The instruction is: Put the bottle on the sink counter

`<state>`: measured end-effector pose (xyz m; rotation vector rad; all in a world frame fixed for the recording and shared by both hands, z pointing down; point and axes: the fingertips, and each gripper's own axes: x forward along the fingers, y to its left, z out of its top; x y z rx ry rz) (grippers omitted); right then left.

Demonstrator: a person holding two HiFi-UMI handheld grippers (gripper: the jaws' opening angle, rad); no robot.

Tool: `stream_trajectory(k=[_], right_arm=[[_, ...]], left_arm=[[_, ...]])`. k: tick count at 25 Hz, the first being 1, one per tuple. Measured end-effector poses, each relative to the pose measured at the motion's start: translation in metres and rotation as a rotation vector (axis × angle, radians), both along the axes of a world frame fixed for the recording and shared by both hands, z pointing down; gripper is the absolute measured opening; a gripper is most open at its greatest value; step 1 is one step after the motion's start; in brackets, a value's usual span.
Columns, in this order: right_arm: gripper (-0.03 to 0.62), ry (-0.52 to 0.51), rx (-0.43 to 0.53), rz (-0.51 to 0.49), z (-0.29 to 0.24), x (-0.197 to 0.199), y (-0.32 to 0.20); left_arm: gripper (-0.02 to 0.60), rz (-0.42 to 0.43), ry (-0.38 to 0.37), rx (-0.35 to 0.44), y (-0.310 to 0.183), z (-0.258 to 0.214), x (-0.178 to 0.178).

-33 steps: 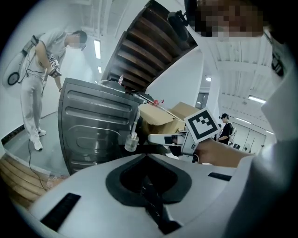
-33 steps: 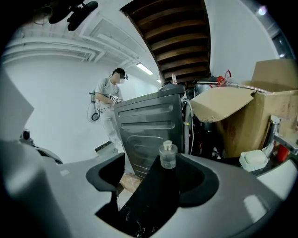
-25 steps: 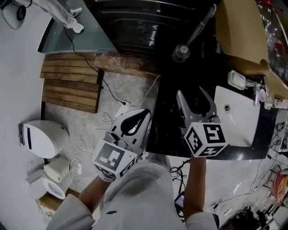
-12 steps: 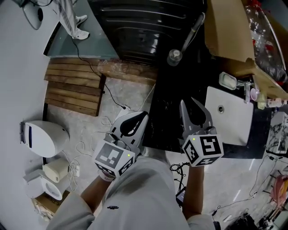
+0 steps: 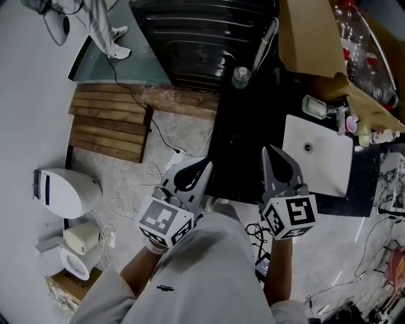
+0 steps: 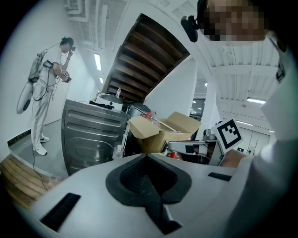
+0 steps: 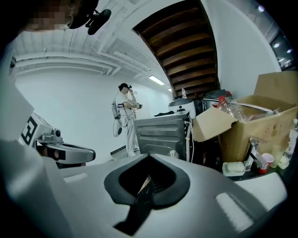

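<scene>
A small clear bottle (image 5: 240,76) stands upright on the black sink counter (image 5: 253,126), near its far end beside a dark appliance; it also shows small in the left gripper view (image 6: 117,151) and the right gripper view (image 7: 173,154). My right gripper (image 5: 269,150) hovers over the counter's near part, left of the white basin (image 5: 316,155). Its jaws have just been closing and are now shut with nothing between them (image 7: 149,155). My left gripper (image 5: 207,165) is shut and empty (image 6: 146,155), above the counter's left edge. Both are well short of the bottle.
A cardboard box (image 5: 316,38) with plastic bottles sits at the counter's far right. A soap dish (image 5: 314,106) and a cup (image 5: 352,125) stand by the basin. Wooden slats (image 5: 107,123), cables and a white device (image 5: 66,193) lie on the floor at left. Another person (image 5: 101,19) stands far off.
The right gripper's jaws went from wide open to shut, empty. Both grippers drew back toward me, away from the bottle, which stays on the counter.
</scene>
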<state>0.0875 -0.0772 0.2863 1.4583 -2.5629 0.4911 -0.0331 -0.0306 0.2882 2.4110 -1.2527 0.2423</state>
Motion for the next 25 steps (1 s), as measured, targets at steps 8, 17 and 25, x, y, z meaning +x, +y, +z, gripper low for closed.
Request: stream_trajectory(k=[8, 17, 25], right_arm=[[0.011, 0.002, 0.037, -0.006, -0.016, 0.026, 0.025], [0.011, 0.032, 0.100, 0.025, -0.025, 0.047, 0.049], [0.011, 0.045, 0.116, 0.047, -0.029, 0.060, 0.062]], left_arm=[[0.008, 0.001, -0.001, 0.026, 0.007, -0.013, 0.014], [0.008, 0.010, -0.007, 0.047, 0.010, -0.021, 0.024], [0.008, 0.057, -0.027, 0.050, 0.014, -0.021, 0.033]])
